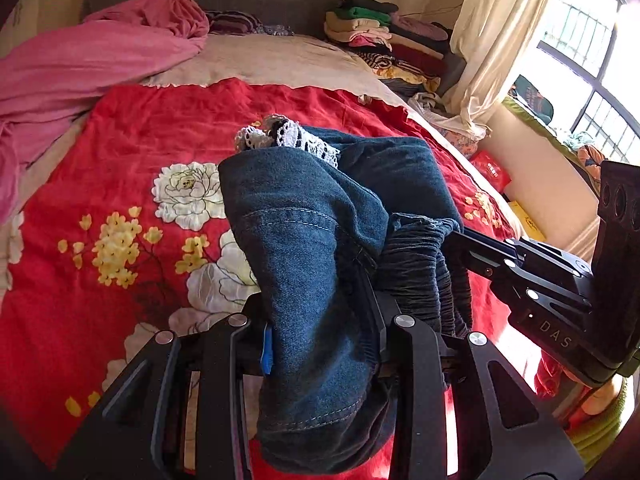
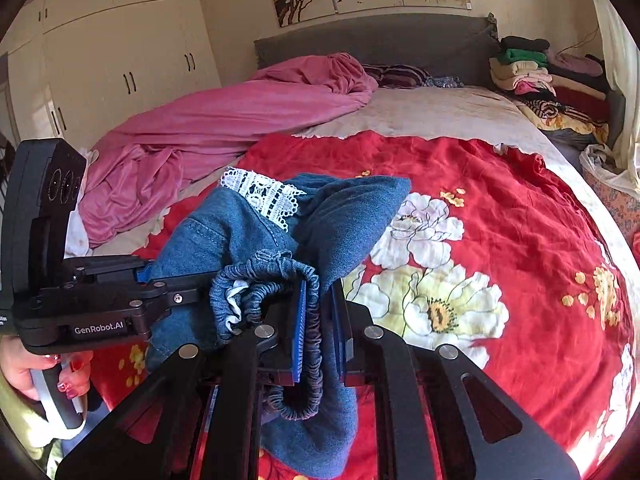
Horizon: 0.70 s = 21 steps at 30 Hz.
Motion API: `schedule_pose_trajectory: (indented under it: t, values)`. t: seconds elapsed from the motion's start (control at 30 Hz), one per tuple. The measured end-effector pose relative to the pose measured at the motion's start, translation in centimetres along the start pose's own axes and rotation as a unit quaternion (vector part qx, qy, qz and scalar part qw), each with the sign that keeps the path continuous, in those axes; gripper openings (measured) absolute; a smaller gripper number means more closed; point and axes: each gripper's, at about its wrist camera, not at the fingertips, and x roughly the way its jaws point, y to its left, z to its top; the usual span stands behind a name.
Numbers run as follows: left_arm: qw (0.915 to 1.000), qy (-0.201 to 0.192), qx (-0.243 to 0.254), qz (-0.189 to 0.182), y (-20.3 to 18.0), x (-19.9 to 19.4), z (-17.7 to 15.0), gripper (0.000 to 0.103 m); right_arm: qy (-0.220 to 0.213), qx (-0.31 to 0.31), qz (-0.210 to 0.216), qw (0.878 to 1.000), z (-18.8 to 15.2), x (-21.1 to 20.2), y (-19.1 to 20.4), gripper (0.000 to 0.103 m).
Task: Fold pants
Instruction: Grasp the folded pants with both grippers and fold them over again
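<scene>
A: Where are the pants sitting right now?

B: The denim pants (image 1: 312,232) are hanging bunched above the red floral bedspread (image 1: 132,128), carried between 2 grippers. White lace trim (image 1: 288,138) is showing at the far end of the bundle.

A: What is the left gripper doing?

B: The left gripper (image 1: 320,344) is clamping a thick fold of denim, its jaws partly closed around the cloth. A blue pad (image 1: 266,350) is pressing against the fabric on one side.

A: And the right one?

B: The right gripper (image 2: 320,332) is pinching nearly fully closed on the elastic waistband (image 2: 276,280), which is looping over and between its blue pads. In the right wrist view, a hand (image 2: 44,372) is gripping the left tool's handle at the lower left.

A: Anything crowding the bed?

B: A crumpled pink blanket (image 2: 224,120) is lying along the far left side, partly on a beige sheet (image 2: 436,114). A stack of folded clothes (image 2: 532,68) is sitting by the grey headboard (image 2: 380,40) at the far right corner. A cream curtain (image 1: 496,36) is hanging by the window (image 1: 592,64), with more items piled under it. White wardrobe doors (image 2: 120,52) are standing behind the blanket. The hanging denim itself is hiding part of the bedspread beneath it.
</scene>
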Motion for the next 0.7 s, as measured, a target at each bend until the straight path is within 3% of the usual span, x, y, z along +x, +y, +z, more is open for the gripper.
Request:
schedule_pose_trajectory:
  t: [0.33, 0.7]
  values:
    - [0.9996, 0.005, 0.009, 0.027, 0.6, 4.2, 2.5, 0.025, 0.019, -0.008, -0.027, 0.999, 1.9, 4.4, -2.2, 0.011]
    - [0.9982, 0.039, -0.014, 0.045, 3.1, 8.7, 0.7, 0.025, 0.09, 0.065, -0.035, 0.993, -1.4, 10.0, -6.3, 0.011]
